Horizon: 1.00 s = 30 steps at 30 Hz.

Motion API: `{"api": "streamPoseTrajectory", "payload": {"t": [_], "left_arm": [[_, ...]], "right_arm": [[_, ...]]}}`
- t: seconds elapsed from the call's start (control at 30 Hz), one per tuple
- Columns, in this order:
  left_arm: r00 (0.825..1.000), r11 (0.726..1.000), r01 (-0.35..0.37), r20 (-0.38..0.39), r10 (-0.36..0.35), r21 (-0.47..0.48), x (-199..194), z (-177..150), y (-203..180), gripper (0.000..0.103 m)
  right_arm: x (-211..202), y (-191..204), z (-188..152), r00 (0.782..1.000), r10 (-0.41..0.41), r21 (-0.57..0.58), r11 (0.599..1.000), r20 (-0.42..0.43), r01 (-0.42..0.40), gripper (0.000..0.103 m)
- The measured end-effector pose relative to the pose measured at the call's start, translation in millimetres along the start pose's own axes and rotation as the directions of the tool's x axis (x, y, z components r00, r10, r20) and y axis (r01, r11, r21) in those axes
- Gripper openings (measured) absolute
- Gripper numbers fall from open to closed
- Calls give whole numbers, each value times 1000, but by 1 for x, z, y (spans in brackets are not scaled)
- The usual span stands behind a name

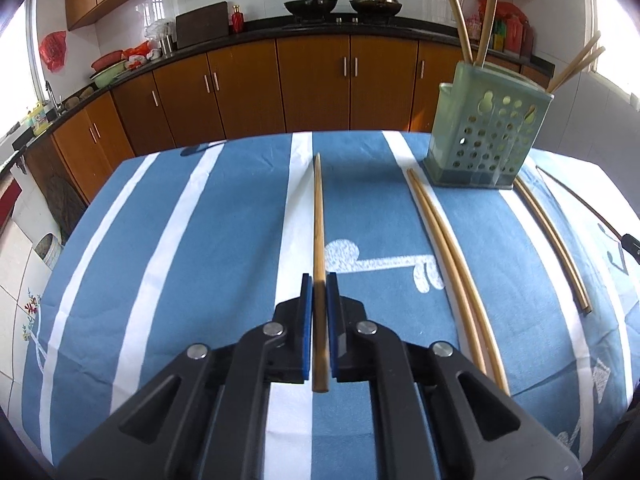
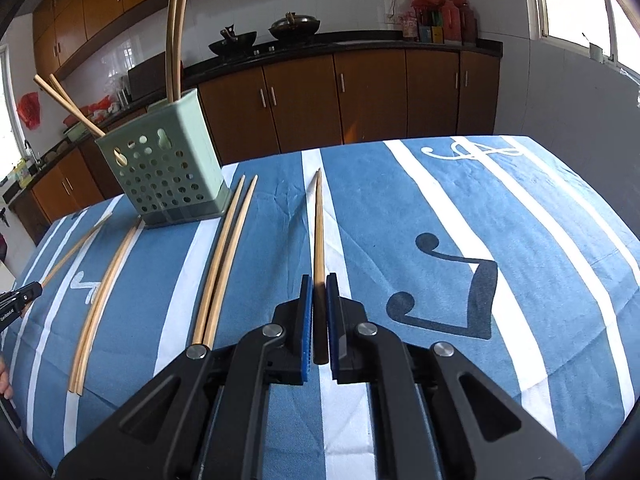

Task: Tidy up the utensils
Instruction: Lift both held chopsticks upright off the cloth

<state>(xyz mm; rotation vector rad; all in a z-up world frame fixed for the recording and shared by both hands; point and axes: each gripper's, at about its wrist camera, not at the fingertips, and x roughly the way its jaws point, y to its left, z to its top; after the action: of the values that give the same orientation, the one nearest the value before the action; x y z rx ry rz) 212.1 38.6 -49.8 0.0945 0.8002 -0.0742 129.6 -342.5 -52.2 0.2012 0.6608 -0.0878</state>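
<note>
My left gripper (image 1: 319, 280) is shut on a wooden chopstick (image 1: 318, 216) that points forward over the blue striped cloth. My right gripper (image 2: 319, 281) is shut on another chopstick (image 2: 319, 224), also pointing forward, with a second tip beside its far end. A green perforated utensil holder (image 1: 486, 136) stands at the back right of the left wrist view and at the back left of the right wrist view (image 2: 168, 168), with several chopsticks standing in it. Loose chopstick pairs (image 1: 452, 264) (image 2: 224, 256) lie on the cloth beside the holder.
The table is covered by a blue and white cloth (image 1: 200, 240). More chopsticks lie right of the holder (image 1: 552, 240) and at the left of the right wrist view (image 2: 100, 304). Brown kitchen cabinets (image 1: 312, 84) and a counter with woks stand behind the table.
</note>
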Motion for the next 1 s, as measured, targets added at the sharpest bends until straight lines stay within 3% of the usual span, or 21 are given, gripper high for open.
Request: {"api": "streamPoseTrajectory", "payload": {"t": [0.43,1.0], "left_arm": [[993,999,33,117,-28,-34,-41,24,3,8],[966,997,60,256,-44,-54,-84,53,8,8]], "right_arm": [[-33,-4,23,989,6,24,1000,145,-10,7],[-61,7,52,962,39,7,999,270,-43,7]]}}
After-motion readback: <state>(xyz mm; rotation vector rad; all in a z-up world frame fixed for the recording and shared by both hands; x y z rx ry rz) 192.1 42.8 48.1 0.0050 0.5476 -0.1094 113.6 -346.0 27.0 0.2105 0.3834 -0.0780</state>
